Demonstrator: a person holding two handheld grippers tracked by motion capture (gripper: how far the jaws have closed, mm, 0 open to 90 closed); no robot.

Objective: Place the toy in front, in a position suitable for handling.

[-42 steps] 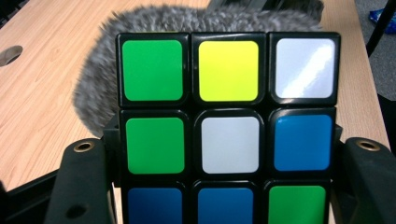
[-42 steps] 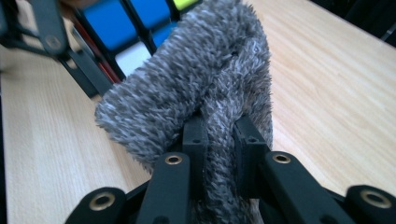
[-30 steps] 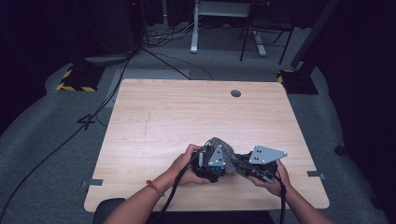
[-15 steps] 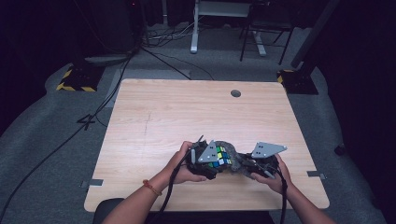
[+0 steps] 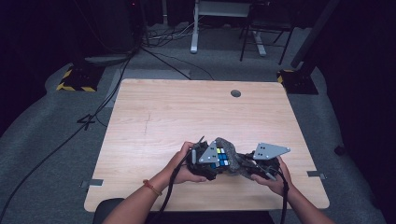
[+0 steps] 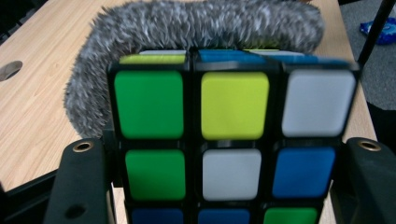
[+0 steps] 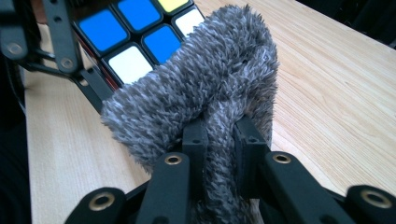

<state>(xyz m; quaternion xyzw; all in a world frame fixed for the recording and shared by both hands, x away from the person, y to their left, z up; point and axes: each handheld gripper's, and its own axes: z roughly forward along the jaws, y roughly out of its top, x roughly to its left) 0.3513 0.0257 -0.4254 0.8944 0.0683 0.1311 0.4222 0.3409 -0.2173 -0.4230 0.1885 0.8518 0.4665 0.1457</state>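
So here's my setup, biggest stuff first: a light wooden table [image 5: 187, 116] with a round cable hole near the far edge, otherwise bare, and both my hands are parked together near the front edge. Everything is happening in that one little cluster.

The fuzzy grey cloth [image 7: 205, 79] is the bigger of the two things I'm juggling. My right gripper [image 7: 219, 133] has its jaws pinched tight on a fold of it, and the rest of the fluff arcs up and over toward the cube, touching its far side.

The puzzle cube [image 6: 233, 140] sits in my left gripper [image 6: 224, 182], jaws clamped on its two sides, held up off the tabletop with a green, yellow and white row facing the camera. In the high view the cube [image 5: 219, 157] sits right between my two hands.

Progress-wise, I'd say both grabs are done and the cloth is against the cube. What looks left is the actual work: rubbing or wrapping the cloth across the faces. Most of the stickers are uncovered, so I'd call it early-to-middle.
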